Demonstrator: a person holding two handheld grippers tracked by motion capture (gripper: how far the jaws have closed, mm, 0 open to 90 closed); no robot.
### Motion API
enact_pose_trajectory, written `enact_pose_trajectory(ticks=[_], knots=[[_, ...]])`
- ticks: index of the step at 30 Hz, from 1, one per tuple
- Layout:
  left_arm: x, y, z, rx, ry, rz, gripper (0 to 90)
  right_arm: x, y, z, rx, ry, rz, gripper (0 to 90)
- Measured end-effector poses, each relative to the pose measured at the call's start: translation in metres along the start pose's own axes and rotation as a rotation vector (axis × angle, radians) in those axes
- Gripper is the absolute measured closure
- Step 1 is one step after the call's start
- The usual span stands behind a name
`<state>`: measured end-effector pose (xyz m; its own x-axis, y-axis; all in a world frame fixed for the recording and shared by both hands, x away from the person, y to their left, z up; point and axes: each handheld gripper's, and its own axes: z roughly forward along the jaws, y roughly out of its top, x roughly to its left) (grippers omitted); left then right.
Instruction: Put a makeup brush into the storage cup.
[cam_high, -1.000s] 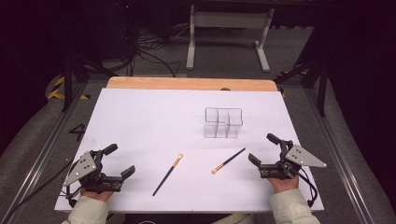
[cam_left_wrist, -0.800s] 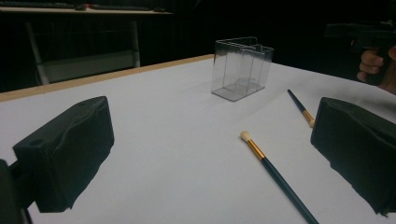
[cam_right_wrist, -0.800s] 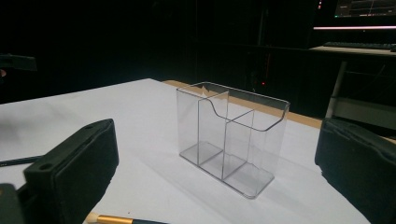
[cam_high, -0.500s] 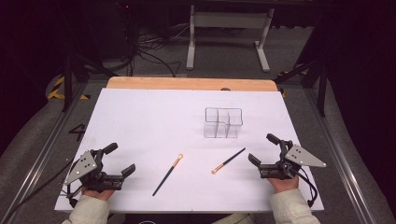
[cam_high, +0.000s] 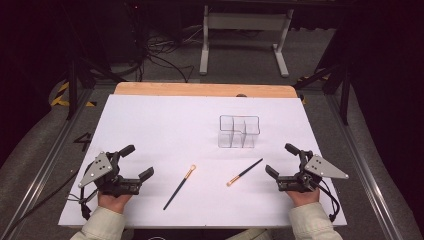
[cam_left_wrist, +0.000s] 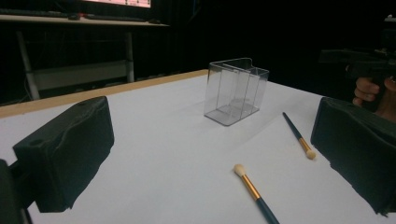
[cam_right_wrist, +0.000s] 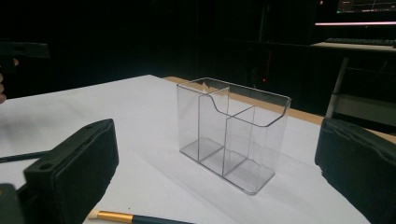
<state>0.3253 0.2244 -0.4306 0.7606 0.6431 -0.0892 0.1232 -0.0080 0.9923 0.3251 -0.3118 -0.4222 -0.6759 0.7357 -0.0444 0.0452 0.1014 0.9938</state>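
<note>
A white, matte table top (cam_high: 165, 125) with a pale wooden far edge carries a clear plastic organizer (cam_high: 239, 132), its thin glossy walls dividing it into compartments, standing upright right of centre. Nearer the person lie two slim makeup brushes: the left brush (cam_high: 179, 186) and the right brush (cam_high: 244, 172), each with a dark handle, gold ferrule and small cream tip, well apart from each other. The left gripper (cam_high: 136, 161) and right gripper (cam_high: 281, 159) rest at the near corners, black padded jaws spread wide, grasping nothing.
</note>
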Motion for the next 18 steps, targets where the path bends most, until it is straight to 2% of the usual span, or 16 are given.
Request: enact_pose_trajectory(ticks=[5, 7, 10, 13, 14, 18], knots=[[-0.001, 0.005, 0.008, -0.003, -0.007, -0.007, 0.0, 0.0, 0.0, 0.0, 0.001, 0.001, -0.001, 0.4], [-0.001, 0.008, 0.012, 0.014, -0.007, 0.004, 0.0, 0.0, 0.0, 0.0, 0.003, 0.001, -0.004, 0.4], [-0.002, 0.014, 0.017, 0.055, -0.014, -0.001, 0.3, 0.0, 0.0, -0.001, 0.008, -0.003, -0.007, 0.4], [-0.002, 0.021, 0.022, 0.131, -0.044, -0.029, 1.5, 0.0, 0.0, -0.001, 0.013, -0.003, -0.007, 0.4], [-0.002, 0.021, 0.022, 0.131, -0.044, -0.029, 2.2, 0.0, 0.0, -0.001, 0.013, -0.003, -0.007, 0.4], [-0.004, 0.03, 0.031, 0.241, -0.028, 0.01, 2.5, -0.001, 0.0, -0.001, 0.011, -0.004, -0.007, 0.4]])
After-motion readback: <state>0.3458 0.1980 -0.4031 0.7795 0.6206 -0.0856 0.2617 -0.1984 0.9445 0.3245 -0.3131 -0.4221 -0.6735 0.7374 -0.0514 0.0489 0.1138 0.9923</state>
